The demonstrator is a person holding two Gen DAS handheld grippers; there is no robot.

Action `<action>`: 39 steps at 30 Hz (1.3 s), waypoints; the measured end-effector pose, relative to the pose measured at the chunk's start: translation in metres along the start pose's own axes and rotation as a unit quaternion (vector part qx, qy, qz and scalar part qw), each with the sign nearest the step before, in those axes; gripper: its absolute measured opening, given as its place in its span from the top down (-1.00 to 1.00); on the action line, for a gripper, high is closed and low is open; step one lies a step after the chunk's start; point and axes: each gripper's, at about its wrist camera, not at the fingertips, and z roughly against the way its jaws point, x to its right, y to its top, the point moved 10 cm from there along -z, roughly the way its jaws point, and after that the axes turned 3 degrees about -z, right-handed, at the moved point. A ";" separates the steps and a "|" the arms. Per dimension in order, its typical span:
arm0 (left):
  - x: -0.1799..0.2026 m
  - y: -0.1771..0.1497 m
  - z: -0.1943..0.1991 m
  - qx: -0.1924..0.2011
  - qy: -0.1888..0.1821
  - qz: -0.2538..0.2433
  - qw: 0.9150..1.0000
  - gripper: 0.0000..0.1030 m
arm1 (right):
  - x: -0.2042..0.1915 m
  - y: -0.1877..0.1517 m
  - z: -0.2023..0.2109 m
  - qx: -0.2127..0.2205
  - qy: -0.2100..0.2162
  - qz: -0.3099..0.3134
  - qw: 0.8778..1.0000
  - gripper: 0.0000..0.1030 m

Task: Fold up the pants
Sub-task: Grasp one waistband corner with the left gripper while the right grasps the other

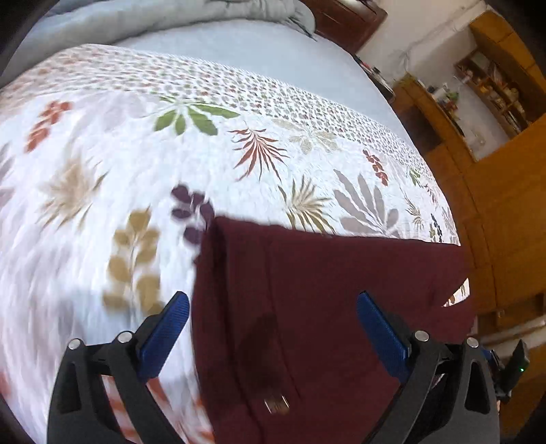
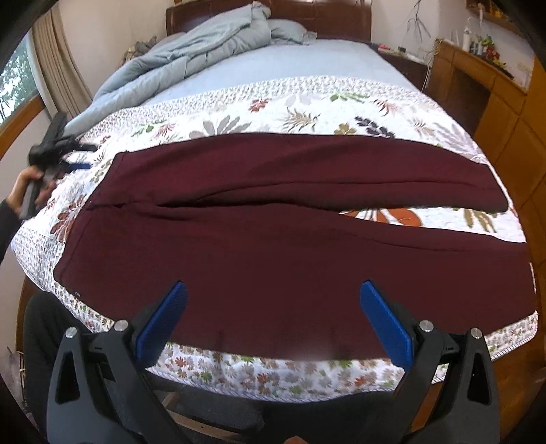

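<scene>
Maroon pants (image 2: 266, 225) lie flat across the floral quilt (image 2: 307, 102), waistband at the left, both legs stretching right with a gap between them near the cuffs. My right gripper (image 2: 273, 314) is open and empty, hovering over the near edge of the near leg. My left gripper (image 1: 273, 324) is open and empty above the waistband end of the pants (image 1: 324, 307), where a small label (image 1: 276, 404) shows. In the right wrist view the left gripper (image 2: 85, 157) hovers just left of the waistband, held by a hand.
A crumpled grey-blue duvet (image 2: 211, 44) lies at the head of the bed against a dark headboard (image 2: 266, 10). Wooden cabinets and shelves (image 2: 484, 75) stand along the right side. A curtain and window (image 2: 44, 61) are at the left.
</scene>
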 end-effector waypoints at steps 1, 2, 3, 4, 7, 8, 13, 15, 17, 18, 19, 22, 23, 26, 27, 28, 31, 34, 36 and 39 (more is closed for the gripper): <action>-0.005 0.004 -0.009 -0.007 0.000 0.001 1.000 -0.92 | 0.000 0.001 -0.004 -0.003 -0.001 0.001 1.000 -0.95; -0.011 0.010 -0.019 -0.016 0.001 0.005 1.000 -0.92 | -0.001 0.002 -0.008 -0.007 -0.001 0.001 1.000 -0.95; -0.017 0.012 -0.029 -0.025 -0.001 0.011 1.000 -0.92 | -0.002 0.004 -0.012 -0.010 -0.001 0.001 1.000 -0.95; -0.022 0.013 -0.043 -0.039 -0.010 0.015 0.999 -0.92 | -0.002 0.005 -0.015 -0.012 -0.001 0.001 1.000 -0.95; -0.023 0.012 -0.062 -0.061 -0.008 -0.009 0.998 -0.92 | -0.001 0.009 -0.026 -0.023 0.009 0.001 1.000 -0.95; -0.020 0.011 -0.064 -0.063 -0.004 -0.025 0.998 -0.92 | 0.000 0.010 -0.028 -0.026 0.014 0.001 1.000 -0.95; -0.011 0.012 -0.067 -0.063 -0.002 -0.071 0.995 -0.85 | 0.011 0.022 -0.030 -0.044 0.073 -0.017 0.996 -0.95; -0.009 0.012 -0.070 -0.072 0.021 -0.094 0.993 -0.31 | 0.026 0.030 -0.028 -0.049 0.095 -0.035 0.994 -0.95; -0.011 0.013 -0.070 -0.076 0.026 -0.088 0.993 0.21 | 0.040 0.037 -0.028 -0.051 0.103 -0.047 0.992 -0.95; -0.011 0.013 -0.071 -0.079 0.023 -0.083 0.993 0.38 | 0.050 0.039 -0.028 -0.052 0.099 -0.054 0.992 -0.95; -0.012 0.014 -0.071 -0.078 0.028 -0.083 0.993 0.40 | 0.057 0.041 -0.029 -0.051 0.096 -0.057 0.992 -0.95; -0.010 0.014 -0.069 -0.070 0.034 -0.077 0.994 0.55 | 0.086 0.042 -0.028 -0.052 0.092 -0.068 0.992 -0.95; -0.010 0.016 -0.066 -0.058 0.042 -0.073 0.995 0.57 | 0.099 0.043 -0.027 -0.049 0.092 -0.073 0.992 -0.95; -0.017 0.018 -0.063 -0.030 0.061 -0.039 0.997 0.58 | 0.153 0.055 -0.024 -0.036 0.080 -0.095 0.992 -0.95; -0.020 0.016 -0.064 -0.028 0.061 -0.029 0.997 0.58 | 0.183 0.063 -0.023 -0.035 0.078 -0.111 0.990 -0.95; -0.024 0.015 -0.065 -0.024 0.056 -0.008 0.998 0.57 | 0.205 0.068 -0.024 -0.035 0.075 -0.123 0.989 -0.95; -0.032 0.013 -0.066 -0.011 0.044 0.028 0.999 0.55 | 0.298 0.093 -0.033 -0.038 0.074 -0.176 0.981 -0.95; -0.031 0.011 -0.068 -0.010 0.058 0.025 0.998 0.53 | 0.372 0.121 -0.048 -0.048 0.068 -0.194 0.978 -0.95; -0.031 0.012 -0.069 -0.014 0.065 0.027 0.997 0.53 | 0.416 0.142 -0.063 -0.062 0.078 -0.210 0.973 -0.95; -0.031 0.012 -0.071 -0.024 0.078 0.031 0.996 0.51 | 0.457 0.166 -0.091 -0.082 0.087 -0.220 0.968 -0.95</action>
